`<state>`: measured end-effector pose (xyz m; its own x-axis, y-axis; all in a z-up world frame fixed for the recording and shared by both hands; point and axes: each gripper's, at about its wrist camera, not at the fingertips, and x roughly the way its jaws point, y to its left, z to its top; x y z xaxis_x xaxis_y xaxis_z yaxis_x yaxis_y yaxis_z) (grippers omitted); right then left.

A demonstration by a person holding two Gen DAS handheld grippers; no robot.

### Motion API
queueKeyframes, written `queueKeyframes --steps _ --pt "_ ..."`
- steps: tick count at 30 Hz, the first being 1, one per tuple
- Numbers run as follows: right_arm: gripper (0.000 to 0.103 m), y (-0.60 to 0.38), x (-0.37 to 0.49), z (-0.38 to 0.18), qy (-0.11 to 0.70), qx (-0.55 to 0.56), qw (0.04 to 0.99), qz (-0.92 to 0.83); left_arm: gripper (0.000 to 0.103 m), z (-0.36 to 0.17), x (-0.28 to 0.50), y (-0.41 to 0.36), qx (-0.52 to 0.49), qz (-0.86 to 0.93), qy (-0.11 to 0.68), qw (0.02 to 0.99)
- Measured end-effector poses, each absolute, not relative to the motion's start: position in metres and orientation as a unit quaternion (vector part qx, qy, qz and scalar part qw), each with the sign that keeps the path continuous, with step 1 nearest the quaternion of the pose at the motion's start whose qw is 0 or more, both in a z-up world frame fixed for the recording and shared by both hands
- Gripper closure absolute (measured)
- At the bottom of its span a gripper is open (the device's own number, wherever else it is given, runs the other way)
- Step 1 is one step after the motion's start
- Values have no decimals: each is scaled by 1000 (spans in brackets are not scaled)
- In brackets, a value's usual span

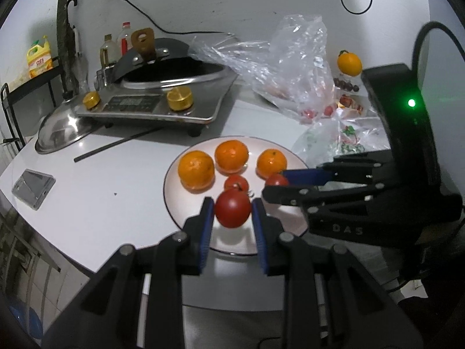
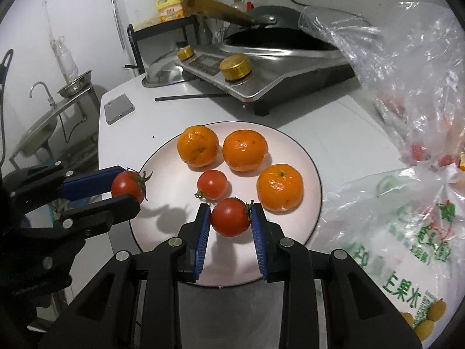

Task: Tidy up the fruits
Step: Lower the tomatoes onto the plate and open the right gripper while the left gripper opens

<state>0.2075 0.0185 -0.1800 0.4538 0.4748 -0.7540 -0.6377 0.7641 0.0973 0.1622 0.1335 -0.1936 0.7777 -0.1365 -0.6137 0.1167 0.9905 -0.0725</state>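
L gripper: we clamp a round red tomato.
R gripper: we clamp a second stemmed red tomato.
Risk: a drop onto the round pale ceramic plate w/ release too high; tomatoes roll off.

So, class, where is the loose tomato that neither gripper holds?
In the right wrist view, the loose tomato lies mid-plate, below the two back oranges, just beyond the right gripper.

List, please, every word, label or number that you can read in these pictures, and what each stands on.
"DAS": on the body of the right gripper.
"主果水", as it appears: green print on the white plastic bag; the bag's other characters are too creased to read.
Yellow bottle: red label text, too blurred to read.
Stove: control panel markings, too small to read.
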Motion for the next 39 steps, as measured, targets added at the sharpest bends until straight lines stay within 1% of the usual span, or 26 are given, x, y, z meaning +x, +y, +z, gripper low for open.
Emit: queueKeyframes --steps 10,24,29,39 --pt "73 32 217 -193 416 -105 844 320 76 -198 164 142 -20 -64 330 942" --pt "72 38 221 -193 414 -106 847 316 76 -203 168 142 -12 -64 336 939" --pt "65 35 220 -194 416 -107 846 315 76 -204 170 137 -10 -66 339 938" --pt "56 21 212 -182 406 -101 851 318 76 -206 175 130 -6 -63 344 937"
